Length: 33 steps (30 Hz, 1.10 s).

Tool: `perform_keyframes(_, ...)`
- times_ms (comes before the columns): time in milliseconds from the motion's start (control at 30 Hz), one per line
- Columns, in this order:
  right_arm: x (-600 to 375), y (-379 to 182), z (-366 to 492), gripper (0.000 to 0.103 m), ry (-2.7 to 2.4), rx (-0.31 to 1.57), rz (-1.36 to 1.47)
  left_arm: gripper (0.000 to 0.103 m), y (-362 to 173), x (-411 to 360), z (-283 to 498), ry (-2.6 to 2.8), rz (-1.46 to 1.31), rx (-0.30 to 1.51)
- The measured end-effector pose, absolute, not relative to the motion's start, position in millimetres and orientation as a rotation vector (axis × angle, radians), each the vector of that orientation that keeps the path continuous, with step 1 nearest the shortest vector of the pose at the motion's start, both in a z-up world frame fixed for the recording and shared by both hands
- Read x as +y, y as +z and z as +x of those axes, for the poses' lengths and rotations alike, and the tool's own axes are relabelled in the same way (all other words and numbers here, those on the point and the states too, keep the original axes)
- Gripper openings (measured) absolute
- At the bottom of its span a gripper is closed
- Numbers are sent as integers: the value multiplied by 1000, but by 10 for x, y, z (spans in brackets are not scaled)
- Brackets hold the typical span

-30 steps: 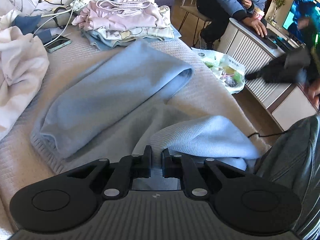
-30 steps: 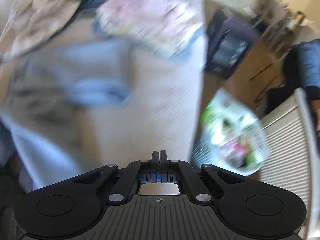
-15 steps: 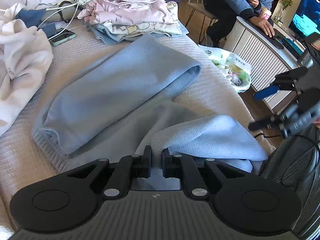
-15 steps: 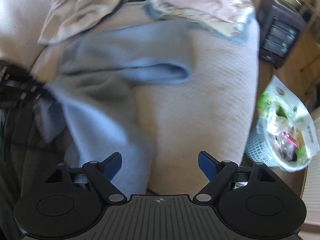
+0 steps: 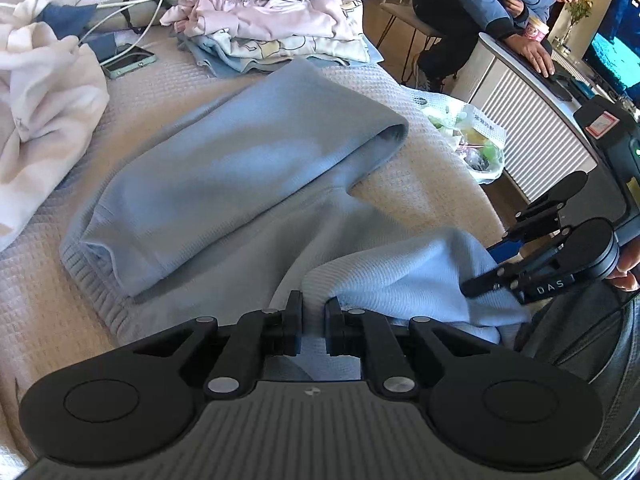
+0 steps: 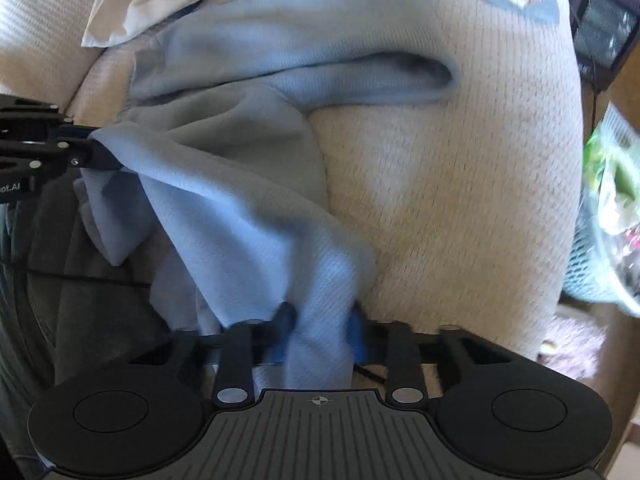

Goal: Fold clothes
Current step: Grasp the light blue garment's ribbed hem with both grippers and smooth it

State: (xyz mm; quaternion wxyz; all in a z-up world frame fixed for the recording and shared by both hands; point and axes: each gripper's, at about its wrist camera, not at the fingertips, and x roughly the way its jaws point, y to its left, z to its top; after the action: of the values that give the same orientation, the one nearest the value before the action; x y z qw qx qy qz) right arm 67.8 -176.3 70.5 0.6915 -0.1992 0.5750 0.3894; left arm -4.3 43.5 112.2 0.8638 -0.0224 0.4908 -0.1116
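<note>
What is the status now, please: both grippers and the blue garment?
Left gripper shut on blue garment edge. Right gripper just closing, fingers on its near corner. Nothing in the way.

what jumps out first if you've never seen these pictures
The light blue garment sprawls across the beige bed cover, filling the middle of both views. Both grippers bite its near edge: the left gripper is pinched on a fold, and the right gripper has just been closing with cloth bunched between its fingers. A stack of folded clothes sits at the far end.
</note>
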Motion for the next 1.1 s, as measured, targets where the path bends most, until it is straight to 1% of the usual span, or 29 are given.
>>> perform_keyframes(67,-1798,835,659,16,861,1224,-474,9,1149,433,-43,-246,-58,1024)
perform_keyframes(133,-1861,1032,693,15,835,1146,-501,10,1197,433,-39,-264,-88,1014)
perform_keyframes(333,-2022,1780,1008,14,736,916,-597,11,1398,109,-30,-402,-128,942)
perform_keyframes(433,-2020,1961,1108,15,710,808,-649,12,1344,-130,50,-433,-107,939)
perform_keyframes(500,-2001,1791,1131,16,656,796,-688,19,1193,-266,117,-457,-107,985)
perform_keyframes(533,-1991,1705,1142,18,629,790,-708,24,1114,-315,136,-466,-108,1014)
perform_keyframes(567,-1982,1619,1153,18,601,784,-727,27,1032,-351,136,-474,-107,1048)
perform_keyframes(633,-2124,1437,1194,18,582,871,-663,27,925,-370,90,-483,-108,1092)
perform_keyframes(733,-2310,1340,1206,20,570,939,-583,29,923,-236,-12,-474,-129,1106)
perform_keyframes(833,-2449,1349,1230,28,575,976,-449,32,1045,61,-91,-391,-189,1082)
perform_keyframes(867,-2460,1362,1248,31,586,991,-395,34,1098,181,-127,-353,-217,1064)
perform_keyframes(900,-2471,1376,1267,31,597,1005,-340,39,1144,302,-160,-307,-242,1048)
perform_keyframes(967,-2418,1371,1272,32,639,1025,-251,44,1210,531,-223,-200,-278,1023)
perform_keyframes(1033,-2251,1342,1192,33,710,1032,-232,44,1212,698,-250,-82,-278,1022)
perform_keyframes(1100,-2010,1302,1077,41,789,1021,-255,44,1151,842,-267,45,-281,1043)
